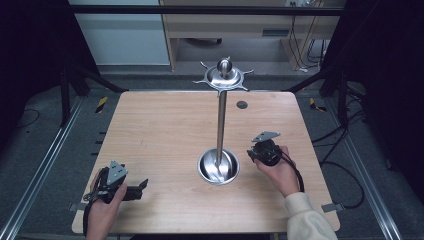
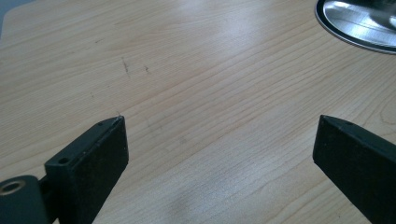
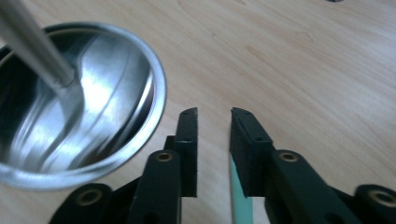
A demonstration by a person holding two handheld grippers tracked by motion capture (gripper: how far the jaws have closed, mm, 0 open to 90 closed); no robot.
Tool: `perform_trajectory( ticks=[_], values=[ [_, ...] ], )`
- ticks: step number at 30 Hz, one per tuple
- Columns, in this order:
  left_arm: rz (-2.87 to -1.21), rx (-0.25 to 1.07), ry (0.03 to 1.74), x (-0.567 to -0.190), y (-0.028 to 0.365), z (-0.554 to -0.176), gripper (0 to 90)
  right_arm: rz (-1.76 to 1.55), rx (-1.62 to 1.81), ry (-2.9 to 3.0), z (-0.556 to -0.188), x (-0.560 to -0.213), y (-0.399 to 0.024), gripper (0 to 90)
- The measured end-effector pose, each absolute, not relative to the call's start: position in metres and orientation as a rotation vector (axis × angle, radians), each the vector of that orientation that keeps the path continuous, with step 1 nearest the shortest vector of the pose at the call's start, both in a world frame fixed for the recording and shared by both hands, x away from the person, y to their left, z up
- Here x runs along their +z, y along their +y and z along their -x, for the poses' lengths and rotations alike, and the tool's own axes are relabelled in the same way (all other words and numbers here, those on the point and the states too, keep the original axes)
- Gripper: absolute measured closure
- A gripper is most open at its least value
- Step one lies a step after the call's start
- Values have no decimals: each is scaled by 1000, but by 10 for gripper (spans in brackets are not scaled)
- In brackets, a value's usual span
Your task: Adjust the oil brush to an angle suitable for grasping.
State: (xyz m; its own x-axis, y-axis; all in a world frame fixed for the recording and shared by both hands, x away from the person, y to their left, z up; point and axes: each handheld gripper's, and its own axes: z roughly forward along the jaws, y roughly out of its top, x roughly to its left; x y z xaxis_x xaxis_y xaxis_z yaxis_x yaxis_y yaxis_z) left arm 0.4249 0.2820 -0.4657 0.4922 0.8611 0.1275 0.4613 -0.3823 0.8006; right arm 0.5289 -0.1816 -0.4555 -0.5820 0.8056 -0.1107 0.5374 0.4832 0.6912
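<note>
I see the tall polished steel stand (image 1: 220, 120), round dish base and spiked top disc, upright at mid-table, nearer my right gripper (image 1: 253, 152). Its jaws sit narrowly parted just beside the base rim, gripping nothing. My left gripper (image 1: 142, 186) rests on the light wooden table (image 1: 150, 130) well apart, jaws wide and empty.

I'm seeing a wooden table (image 1: 160, 130) with a dark round hole (image 1: 242, 104), sitting before a wooden desk (image 1: 225, 25).

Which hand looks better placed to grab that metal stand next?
The right gripper: it sits just beside the metal stand's dish-shaped base, empty. The left gripper lies farther off near the table's front corner.
</note>
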Motion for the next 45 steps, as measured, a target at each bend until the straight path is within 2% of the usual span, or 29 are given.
perform_trajectory(
  ticks=[3, 7, 22, 45],
  values=[
    [-2019, 713, 1091, -466, 282, -425, 31, -1138, 892, 2311, -534, -459, -178, 853],
    [-2016, 715, 1092, -466, 282, -425, 31, -1088, 824, 2357, -529, -464, -174, 900],
    [-2028, 719, 1081, -465, 281, -425, 31, -1151, 752, 2393, -522, -472, -184, 900],
    [-2022, 718, 1081, -465, 280, -424, 31, -1280, 655, 2392, -532, -483, -196, 900]
  ],
)
